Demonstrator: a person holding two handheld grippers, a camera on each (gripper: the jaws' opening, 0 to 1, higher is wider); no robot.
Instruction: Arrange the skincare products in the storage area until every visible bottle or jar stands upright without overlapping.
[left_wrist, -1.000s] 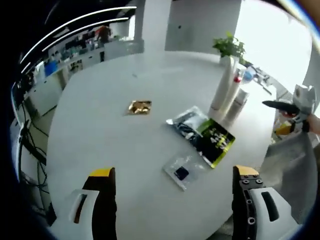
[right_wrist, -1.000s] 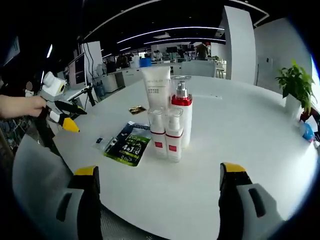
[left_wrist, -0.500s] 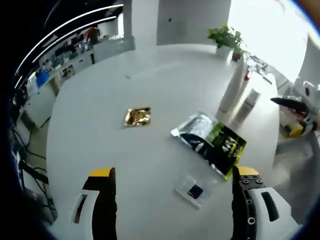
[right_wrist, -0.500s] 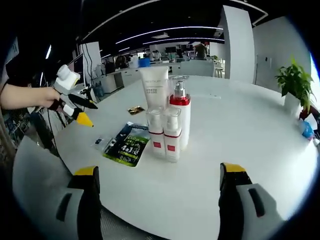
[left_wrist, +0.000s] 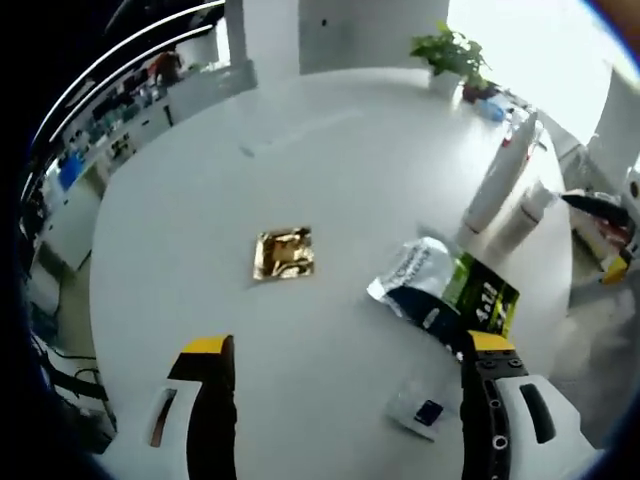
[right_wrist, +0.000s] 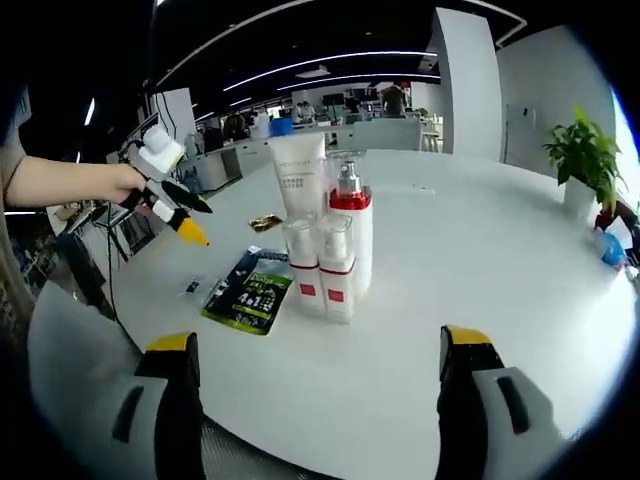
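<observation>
Four upright skincare bottles (right_wrist: 325, 235) stood clustered just ahead of the right gripper (right_wrist: 315, 400), its jaws apart and empty; the left gripper (left_wrist: 345, 405) hovered released above a gold sachet (left_wrist: 284, 253).

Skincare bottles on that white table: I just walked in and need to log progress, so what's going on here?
A person holds a gripper in each hand over a round white table. Neither tool grips anything. The left gripper hovers above flat items: a gold sachet, a green-and-black packet and a small clear sachet. The right gripper faces an upright cluster: a white tube, a red-collared pump bottle and two small bottles.
</observation>
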